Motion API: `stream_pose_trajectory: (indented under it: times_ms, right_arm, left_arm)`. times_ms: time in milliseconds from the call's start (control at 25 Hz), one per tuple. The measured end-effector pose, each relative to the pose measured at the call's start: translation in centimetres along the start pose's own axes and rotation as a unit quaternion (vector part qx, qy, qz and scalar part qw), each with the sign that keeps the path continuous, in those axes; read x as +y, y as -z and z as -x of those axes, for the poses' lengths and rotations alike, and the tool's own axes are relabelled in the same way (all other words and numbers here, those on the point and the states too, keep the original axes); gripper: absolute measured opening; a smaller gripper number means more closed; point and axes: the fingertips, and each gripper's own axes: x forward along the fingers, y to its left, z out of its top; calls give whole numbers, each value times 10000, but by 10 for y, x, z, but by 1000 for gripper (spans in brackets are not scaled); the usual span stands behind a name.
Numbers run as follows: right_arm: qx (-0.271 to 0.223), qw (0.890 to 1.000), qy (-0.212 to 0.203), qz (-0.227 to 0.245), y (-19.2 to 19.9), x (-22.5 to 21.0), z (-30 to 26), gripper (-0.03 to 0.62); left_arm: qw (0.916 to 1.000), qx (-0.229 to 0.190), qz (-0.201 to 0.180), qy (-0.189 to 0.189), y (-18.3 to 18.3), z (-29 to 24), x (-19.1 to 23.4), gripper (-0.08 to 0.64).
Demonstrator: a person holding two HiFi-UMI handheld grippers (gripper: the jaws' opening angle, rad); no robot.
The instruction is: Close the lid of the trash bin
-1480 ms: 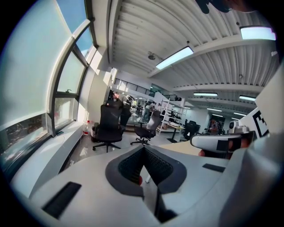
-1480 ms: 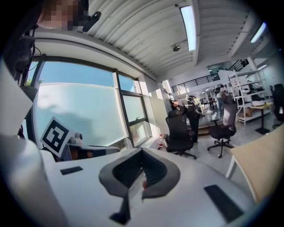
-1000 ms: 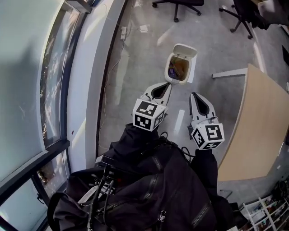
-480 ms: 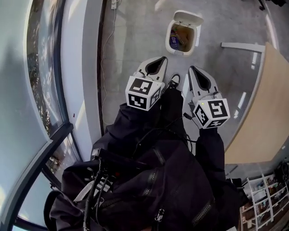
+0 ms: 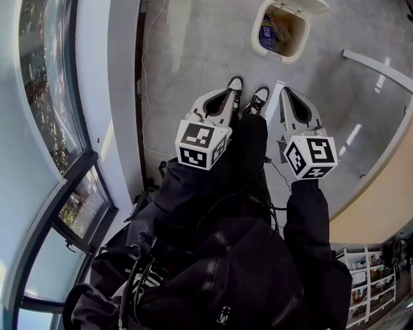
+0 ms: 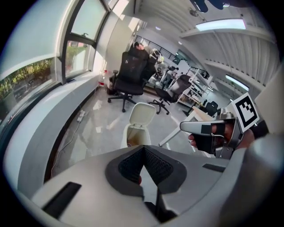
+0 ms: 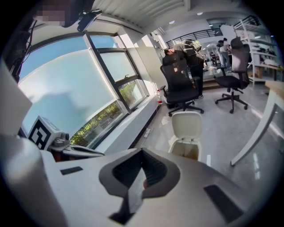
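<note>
Since the earlier frame the trash bin (image 5: 284,57) has shifted from mid-picture to the top edge of the head view. Both marker cubes now sit lower, and a pair of shoes (image 5: 248,97) has come into sight between the tongs.

- Left tongs (image 5: 231,91): pressed together, tips meeting, nothing pinched. This is confirmed in the left gripper view (image 6: 143,147), where only floor is seen past the pads.
- Right tongs (image 5: 284,91): likewise pressed together and empty, as the right gripper view (image 7: 142,150) shows.
- Bin: standing on the floor, open, with rubbish (image 5: 266,32) seen inside. It is well apart from both tongs and nothing touches it.
- Lid (image 5: 311,6): raised, standing upright at the bin's far side, with its inner face turned toward the person. The hinge line is taken to run across the line of approach.
- Bearing: from the left gripper view the bin (image 6: 133,135) and lid (image 6: 143,116) lie straight ahead, just above the tips. From the right gripper view the bin (image 7: 186,150) and lid (image 7: 186,125) lie ahead and a little to the right.
- In the head view the right tongs are judged the nearer, the bin lying almost directly beyond them.
- Surroundings: a window (image 5: 45,97) on the left, a pale worktop (image 5: 387,200) on the right.

Task not yet begun. The lid would probably have to be reached over the opening, then tipped back toward the person and down.
</note>
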Motion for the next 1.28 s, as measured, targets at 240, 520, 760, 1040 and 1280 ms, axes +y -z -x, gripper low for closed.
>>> stream_pose_trajectory:
  times_ms: [240,520,760,1040,1280]
  right_arm:
    - [313,9995,22,-83,51,-17,-29,5]
    - [499,9986,112,-116,77,-43,-68,5]
    - [514,9986,75,64,66,-64,-89,5]
    - [341,9979,342,423,25,-100,-107,5]
    - [-191,9943,860,600,-28,-132,-120,5]
  left_arm:
    - [9992,275,215,-199,48,-10,23,2]
    - [9976,526,346,-270,81,-18,42,2]
    - [9970,563,465,-240,88,-28,44,2]
    - [9968,448,630,-183,87,-28,45,2]
    - [9958,498,740,-221,96,-29,51,2]
